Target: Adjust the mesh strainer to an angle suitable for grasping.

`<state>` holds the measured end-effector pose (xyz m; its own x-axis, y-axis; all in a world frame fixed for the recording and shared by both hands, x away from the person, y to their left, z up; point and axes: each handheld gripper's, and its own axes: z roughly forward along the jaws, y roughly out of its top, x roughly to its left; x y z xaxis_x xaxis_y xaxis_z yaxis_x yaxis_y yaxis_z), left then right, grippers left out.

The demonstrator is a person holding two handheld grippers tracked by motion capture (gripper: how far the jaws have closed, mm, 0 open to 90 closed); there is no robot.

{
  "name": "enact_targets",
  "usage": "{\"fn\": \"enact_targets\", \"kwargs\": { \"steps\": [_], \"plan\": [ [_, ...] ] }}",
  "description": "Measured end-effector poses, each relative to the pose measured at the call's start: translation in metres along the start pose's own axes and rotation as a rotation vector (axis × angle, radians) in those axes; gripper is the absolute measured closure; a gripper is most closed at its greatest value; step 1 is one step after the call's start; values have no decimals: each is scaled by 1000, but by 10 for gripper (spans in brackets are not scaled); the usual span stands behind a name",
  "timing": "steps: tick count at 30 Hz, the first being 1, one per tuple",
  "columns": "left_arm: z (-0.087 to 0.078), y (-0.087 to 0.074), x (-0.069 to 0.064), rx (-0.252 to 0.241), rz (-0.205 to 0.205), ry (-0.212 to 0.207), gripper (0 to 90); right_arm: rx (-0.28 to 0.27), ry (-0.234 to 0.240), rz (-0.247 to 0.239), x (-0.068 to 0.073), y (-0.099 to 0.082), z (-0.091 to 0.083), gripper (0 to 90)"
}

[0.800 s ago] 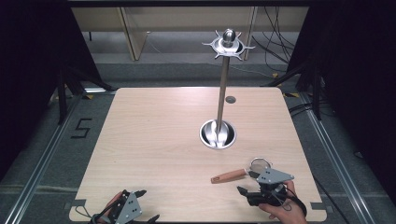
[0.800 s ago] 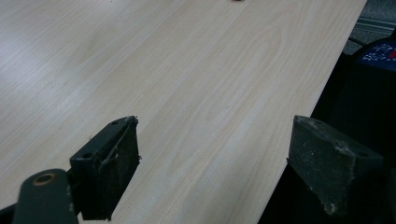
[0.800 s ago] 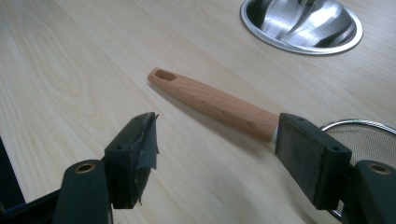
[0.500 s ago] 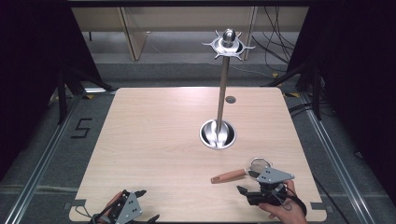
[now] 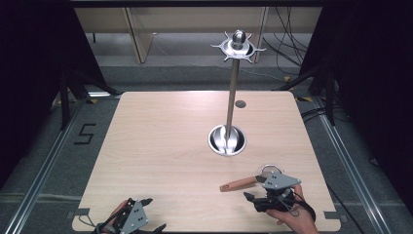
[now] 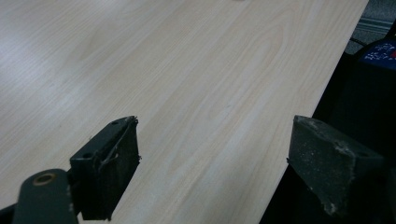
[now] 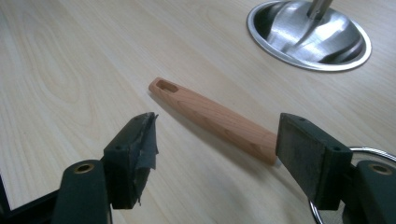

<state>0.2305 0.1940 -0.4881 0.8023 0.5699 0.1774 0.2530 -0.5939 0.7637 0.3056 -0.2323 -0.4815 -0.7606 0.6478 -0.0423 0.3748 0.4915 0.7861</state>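
Observation:
A utensil with a wooden handle (image 5: 238,184) (image 7: 215,119) and a metal wire ring (image 5: 271,170) (image 7: 369,154) lies flat on the wooden table (image 5: 165,141) near its front right. My right gripper (image 5: 258,199) (image 7: 219,158) sits just in front of it, open, its jaws either side of the handle and apart from it. A steel stand has a round base (image 5: 227,140) (image 7: 309,35), an upright pole (image 5: 233,95) and a hooked top disc (image 5: 238,47). Over the table's front left edge my left gripper (image 5: 141,214) (image 6: 215,168) is open and holds nothing.
A small dark round mark (image 5: 240,104) lies on the table behind the stand. The table's near edge (image 6: 303,121) runs under the left gripper. Cables (image 5: 292,48) trail on the floor at the back right, and dark tripod legs (image 5: 65,87) stand at the left.
The right gripper has shifted slightly toward the utensil; the left gripper has stayed put.

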Motion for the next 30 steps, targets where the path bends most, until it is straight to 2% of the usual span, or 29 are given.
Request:
{"fn": "enact_targets", "kwargs": {
  "steps": [9, 11, 15, 18, 19, 23, 24, 26, 30],
  "plan": [
    [0, 0, -1, 7, -8, 0, 157, 16, 20, -43, 3, 11, 13, 301],
    [0, 0, -1, 7, -7, 1, 157, 31, 24, -68, 1, 16, 22, 301],
    [0, 0, -1, 5, -8, 0, 157, 58, 25, -81, -4, 21, 34, 298],
    [0, 0, 0, 13, 3, 9, 157, 80, 28, -64, -6, 23, 38, 294],
    [0, 0, 0, 12, 3, 10, 157, 82, 30, -78, -7, 23, 40, 293],
    [0, 0, -1, 5, -8, -3, 156, 108, 37, -74, -9, 22, 44, 291],
    [0, 0, -1, 5, -8, -2, 157, 120, 48, -54, -11, 21, 47, 290],
    [0, 0, -2, 2, -9, -6, 157, 119, 45, -52, -12, 21, 50, 289],
    [0, 0, -1, 5, -7, -2, 157, 153, 69, -67, -18, 22, 55, 306]
  ]
}}
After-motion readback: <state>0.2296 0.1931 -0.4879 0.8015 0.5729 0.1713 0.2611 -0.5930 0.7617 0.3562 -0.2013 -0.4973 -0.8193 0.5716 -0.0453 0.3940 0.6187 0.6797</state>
